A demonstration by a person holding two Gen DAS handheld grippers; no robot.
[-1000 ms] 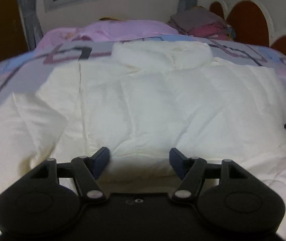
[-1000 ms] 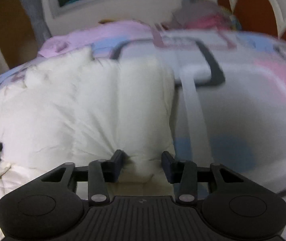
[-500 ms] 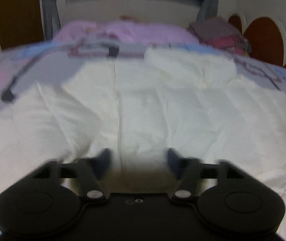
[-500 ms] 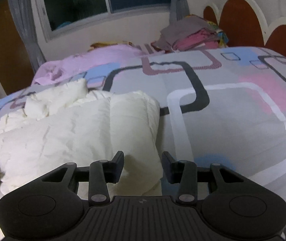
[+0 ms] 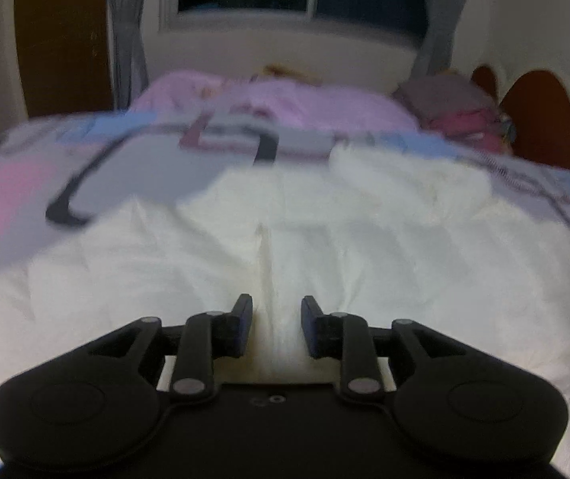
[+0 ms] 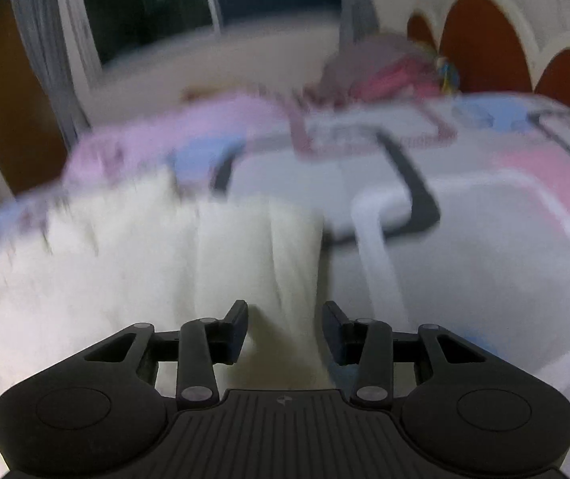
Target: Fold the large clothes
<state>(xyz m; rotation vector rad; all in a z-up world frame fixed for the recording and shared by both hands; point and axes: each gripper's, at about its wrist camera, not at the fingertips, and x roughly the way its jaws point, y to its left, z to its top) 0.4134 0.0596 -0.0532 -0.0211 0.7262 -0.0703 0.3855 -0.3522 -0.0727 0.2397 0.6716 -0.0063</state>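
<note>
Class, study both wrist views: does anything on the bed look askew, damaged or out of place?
Nothing stands out. The white padded jacket lies rumpled on the patterned bedspread, as expected mid-fold; motion blur hides fine detail.

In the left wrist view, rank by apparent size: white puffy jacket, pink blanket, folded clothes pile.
1. white puffy jacket, largest, though nearest the camera.
2. pink blanket.
3. folded clothes pile, smallest, but farthest.

I can read no text, label, brand or number in either wrist view. My right tool (image 6: 284,329) has a small pale emblem moulded on its ribbed black body, but it is too small to make out.
</note>
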